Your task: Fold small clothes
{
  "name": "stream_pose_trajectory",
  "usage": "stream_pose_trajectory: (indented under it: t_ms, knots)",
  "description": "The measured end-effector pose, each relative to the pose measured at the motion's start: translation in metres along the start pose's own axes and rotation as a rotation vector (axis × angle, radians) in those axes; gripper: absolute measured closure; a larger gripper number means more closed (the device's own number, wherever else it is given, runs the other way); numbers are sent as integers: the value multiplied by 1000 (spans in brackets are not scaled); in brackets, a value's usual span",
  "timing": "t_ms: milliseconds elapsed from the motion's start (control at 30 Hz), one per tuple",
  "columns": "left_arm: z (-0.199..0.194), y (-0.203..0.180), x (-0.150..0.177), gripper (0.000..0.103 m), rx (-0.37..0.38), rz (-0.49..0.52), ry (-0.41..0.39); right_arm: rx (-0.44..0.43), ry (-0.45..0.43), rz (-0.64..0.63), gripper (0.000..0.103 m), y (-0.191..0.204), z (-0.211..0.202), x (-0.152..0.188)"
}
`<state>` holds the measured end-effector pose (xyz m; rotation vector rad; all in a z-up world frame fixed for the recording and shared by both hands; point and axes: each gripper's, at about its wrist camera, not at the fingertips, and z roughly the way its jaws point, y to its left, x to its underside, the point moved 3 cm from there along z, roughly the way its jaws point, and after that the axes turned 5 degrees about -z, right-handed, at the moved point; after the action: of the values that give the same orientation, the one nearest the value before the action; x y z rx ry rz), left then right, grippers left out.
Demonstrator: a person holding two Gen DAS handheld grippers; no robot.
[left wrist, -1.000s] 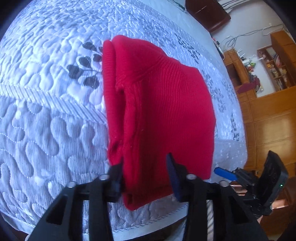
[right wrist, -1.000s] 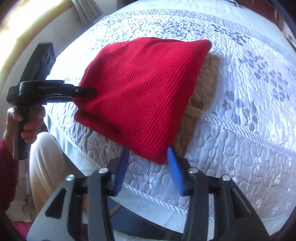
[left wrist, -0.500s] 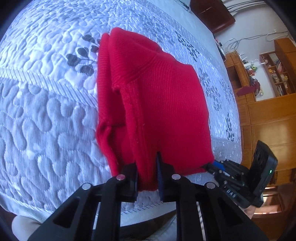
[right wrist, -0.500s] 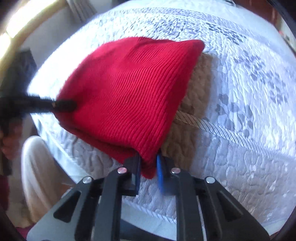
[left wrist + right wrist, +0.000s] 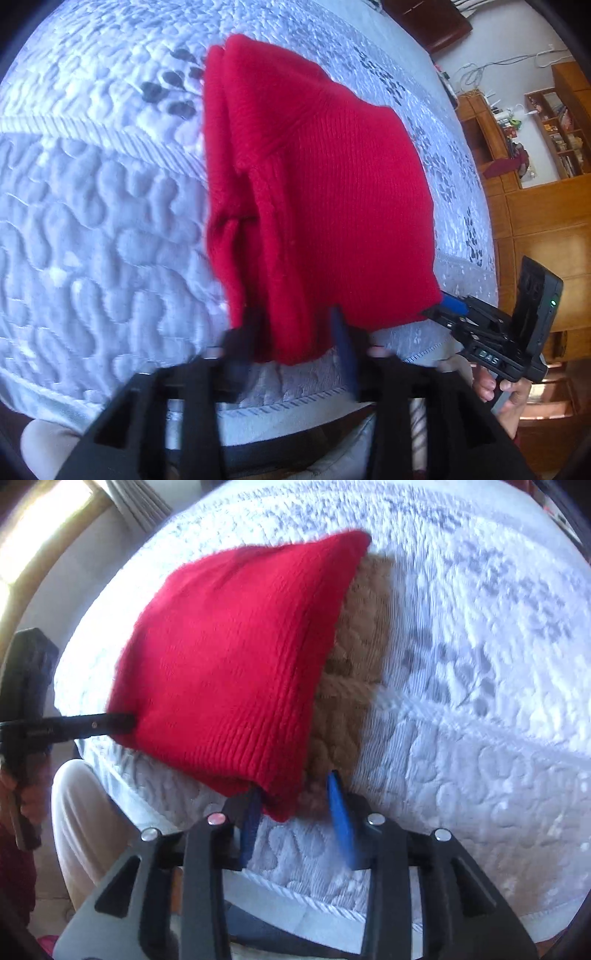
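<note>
A folded red knit garment (image 5: 317,192) lies on the white quilted bed (image 5: 92,229). It also shows in the right wrist view (image 5: 236,653). My left gripper (image 5: 295,328) is open, its jaws either side of the garment's near left corner. My right gripper (image 5: 295,805) is open, its jaws either side of the near right corner. The right gripper also shows in the left wrist view (image 5: 447,306) at the garment's right corner. The left gripper shows in the right wrist view (image 5: 118,723) at the garment's left edge.
The bed's front edge (image 5: 314,904) runs just below both grippers. A brown shadow (image 5: 354,672) lies on the quilt right of the garment. Wooden cabinets and shelves (image 5: 543,192) stand beyond the bed. The person's light trousers (image 5: 85,830) show below the bed edge.
Both grippers were shut on the garment's near corners half a second ago and now stand open. The garment has settled on the bed.
</note>
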<state>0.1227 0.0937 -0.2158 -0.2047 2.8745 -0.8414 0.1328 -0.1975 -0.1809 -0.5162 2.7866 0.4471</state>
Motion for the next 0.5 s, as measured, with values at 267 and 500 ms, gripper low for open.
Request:
stream_pose_trajectory:
  t_ms: [267,500]
  knots:
    - [-35,11,-56,47,-66,-25,-114,-19,-54,-48,61,19,-33,-23]
    - [-18,9,-125,48,-72,-72,-141,-48,14,-72,62,37,4,-40]
